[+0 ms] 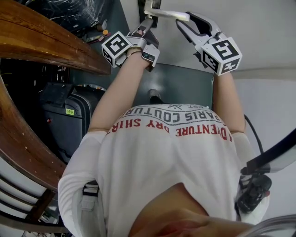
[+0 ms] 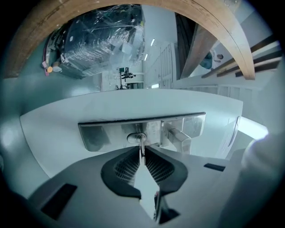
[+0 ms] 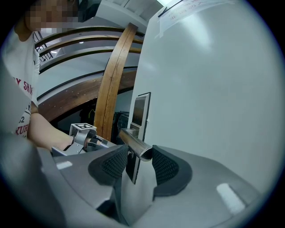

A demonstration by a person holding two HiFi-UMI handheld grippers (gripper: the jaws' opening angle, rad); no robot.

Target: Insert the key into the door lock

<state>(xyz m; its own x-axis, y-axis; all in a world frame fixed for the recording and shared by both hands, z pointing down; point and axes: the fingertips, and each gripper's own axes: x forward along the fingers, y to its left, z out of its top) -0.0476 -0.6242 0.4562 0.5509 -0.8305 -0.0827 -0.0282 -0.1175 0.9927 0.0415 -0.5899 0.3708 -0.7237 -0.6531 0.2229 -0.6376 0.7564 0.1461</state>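
Observation:
In the left gripper view my left gripper [image 2: 142, 149] is shut on a thin metal key [image 2: 142, 154]. The key's tip meets the round lock cylinder [image 2: 134, 138] in the steel plate [image 2: 102, 136]; how deep it sits I cannot tell. The lever door handle [image 2: 180, 138] juts out just right of the cylinder. In the right gripper view my right gripper [image 3: 136, 158] is shut on the end of the door handle [image 3: 133, 143], one pad on each side. From the head view, the left gripper [image 1: 149, 22] and right gripper [image 1: 186, 21] sit side by side at the handle [image 1: 167, 14].
The white door [image 3: 213, 89] fills the right side. Curved wooden rails [image 1: 27, 28] run along the left, with a dark suitcase [image 1: 69, 120] below them. A plastic-wrapped bundle [image 2: 102, 40] lies beyond the door. A black cable [image 1: 254, 134] hangs at the right.

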